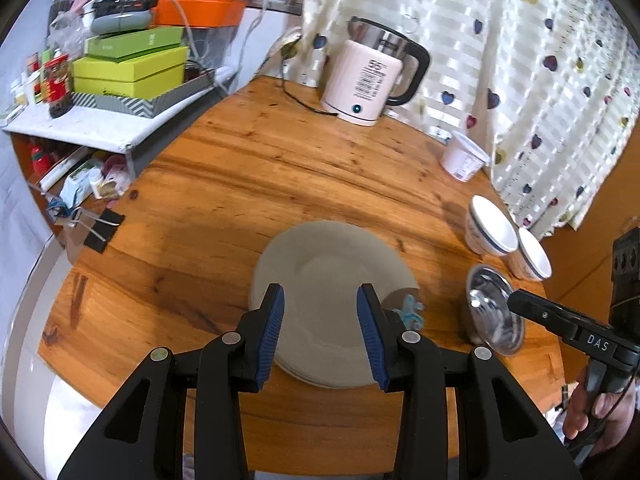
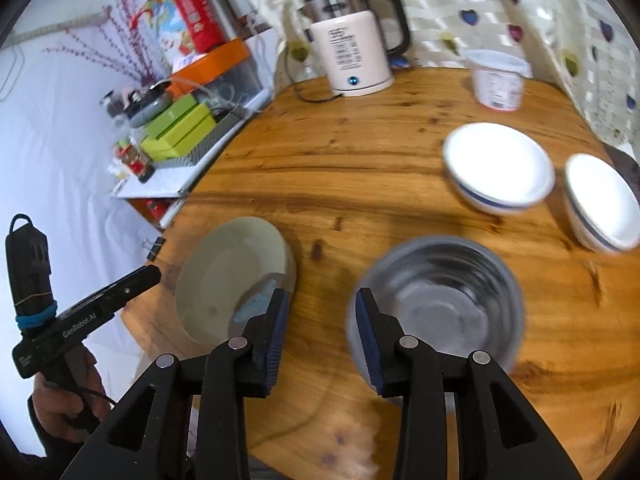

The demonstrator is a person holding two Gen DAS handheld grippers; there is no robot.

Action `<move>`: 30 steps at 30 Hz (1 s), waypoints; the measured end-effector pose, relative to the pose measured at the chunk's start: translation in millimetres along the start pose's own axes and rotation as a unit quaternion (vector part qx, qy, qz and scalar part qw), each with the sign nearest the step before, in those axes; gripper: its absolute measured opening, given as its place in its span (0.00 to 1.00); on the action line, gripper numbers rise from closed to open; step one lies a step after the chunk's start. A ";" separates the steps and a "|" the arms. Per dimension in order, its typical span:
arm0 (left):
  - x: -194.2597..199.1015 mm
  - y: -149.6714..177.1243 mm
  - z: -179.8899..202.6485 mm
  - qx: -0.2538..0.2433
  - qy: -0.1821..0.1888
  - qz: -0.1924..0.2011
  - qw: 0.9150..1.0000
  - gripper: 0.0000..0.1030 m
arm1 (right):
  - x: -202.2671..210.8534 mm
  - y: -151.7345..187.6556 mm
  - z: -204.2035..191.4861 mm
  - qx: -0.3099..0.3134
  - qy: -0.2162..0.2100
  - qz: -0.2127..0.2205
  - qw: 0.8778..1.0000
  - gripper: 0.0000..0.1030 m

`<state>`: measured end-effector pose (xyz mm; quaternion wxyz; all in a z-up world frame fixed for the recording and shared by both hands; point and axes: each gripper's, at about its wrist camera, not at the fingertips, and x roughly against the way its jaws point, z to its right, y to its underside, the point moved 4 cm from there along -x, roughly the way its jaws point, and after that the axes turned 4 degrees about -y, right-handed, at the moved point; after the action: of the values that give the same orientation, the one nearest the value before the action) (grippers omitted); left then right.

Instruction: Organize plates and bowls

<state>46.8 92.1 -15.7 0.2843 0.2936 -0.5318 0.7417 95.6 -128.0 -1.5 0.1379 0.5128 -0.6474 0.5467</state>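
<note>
A stack of pale grey plates (image 1: 332,276) lies near the front edge of the round wooden table (image 1: 248,168); it also shows in the right wrist view (image 2: 228,276). My left gripper (image 1: 320,320) is open and empty, hovering above the plates. A steel bowl (image 2: 444,300) sits right of the plates, seen too in the left wrist view (image 1: 494,312). My right gripper (image 2: 320,328) is open and empty, above the table beside the steel bowl's left rim. Two white bowls with blue bands (image 2: 500,164) (image 2: 604,200) stand further right.
A pink electric kettle (image 1: 368,76) with its cord and a white tub (image 1: 464,156) stand at the table's far side by a curtain (image 1: 520,60). A cluttered shelf with green boxes (image 1: 132,68) is at the left. A small blue item (image 1: 410,312) lies beside the plates.
</note>
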 end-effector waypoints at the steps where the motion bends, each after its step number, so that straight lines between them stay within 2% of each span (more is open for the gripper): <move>1: -0.1 0.4 4.0 -0.003 0.003 -0.001 1.000 0.38 | 5.2 3.0 5.1 -0.006 0.003 0.003 1.000 0.34; 8: -1.2 6.5 37.7 -0.032 0.034 -0.009 0.999 0.38 | 37.1 19.5 30.2 -0.030 0.031 0.025 0.999 0.35; 15: 1.2 9.7 71.0 -0.062 0.062 -0.012 0.996 0.38 | 59.7 29.9 48.4 -0.050 0.057 0.043 0.996 0.41; 19: 0.7 10.4 86.0 -0.075 0.076 -0.017 0.994 0.38 | 68.6 30.9 53.1 -0.055 0.063 0.052 0.995 0.42; 22: -0.4 10.0 95.3 -0.084 0.083 -0.020 0.993 0.38 | 72.2 30.5 56.8 -0.063 0.069 0.053 0.994 0.46; 30: -7.5 -0.2 111.6 -0.095 0.098 -0.027 0.990 0.38 | 75.8 24.6 64.4 -0.079 0.062 0.060 0.993 0.50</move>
<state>66.9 -15.3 8.1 0.3816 0.2059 -0.5614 0.7048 67.2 -224.6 17.2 0.1853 0.4258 -0.7083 0.5317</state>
